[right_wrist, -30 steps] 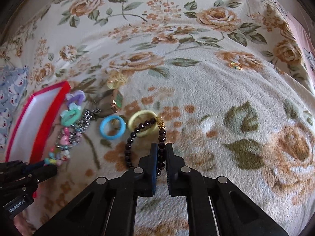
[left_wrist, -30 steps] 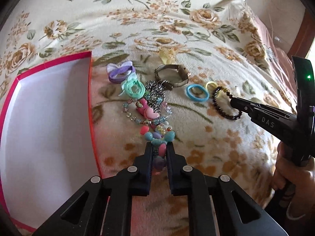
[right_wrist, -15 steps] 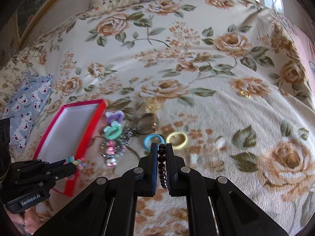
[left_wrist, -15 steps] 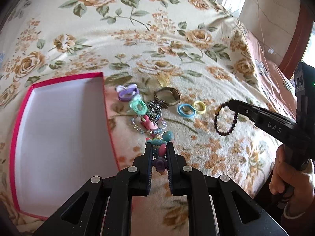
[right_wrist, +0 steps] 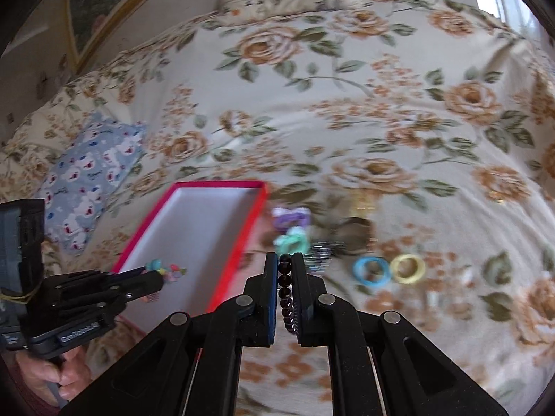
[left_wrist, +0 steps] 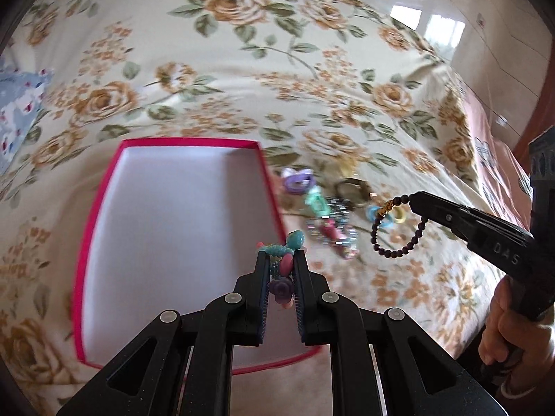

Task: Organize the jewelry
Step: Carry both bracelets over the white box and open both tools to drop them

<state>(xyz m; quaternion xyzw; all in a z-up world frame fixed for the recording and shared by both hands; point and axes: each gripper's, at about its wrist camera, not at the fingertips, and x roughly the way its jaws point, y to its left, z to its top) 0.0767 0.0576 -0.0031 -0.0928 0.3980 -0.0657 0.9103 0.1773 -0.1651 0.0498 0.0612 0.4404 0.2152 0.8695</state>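
Clearly both claws are loaded: the left gripper [left_wrist: 281, 263] pinches a colourful bead bracelet [left_wrist: 282, 253] over the right edge of the pink-rimmed box [left_wrist: 93, 222], while the right gripper [right_wrist: 285, 270] clamps a dark bead bracelet [left_wrist: 395, 232] hanging above the bedspread [left_wrist: 242, 69]. Both look light, limp and slippery, so I would hold them across the strand, between beads.

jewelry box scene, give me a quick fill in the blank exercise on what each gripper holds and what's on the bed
1. The left gripper holds a colorful charm bracelet above the ____ box.
2. The right gripper is shut on a bracelet of ____ beads.
3. Beside the blue ring on the bed lies a ____ ring.

Missing words: pink; dark; yellow
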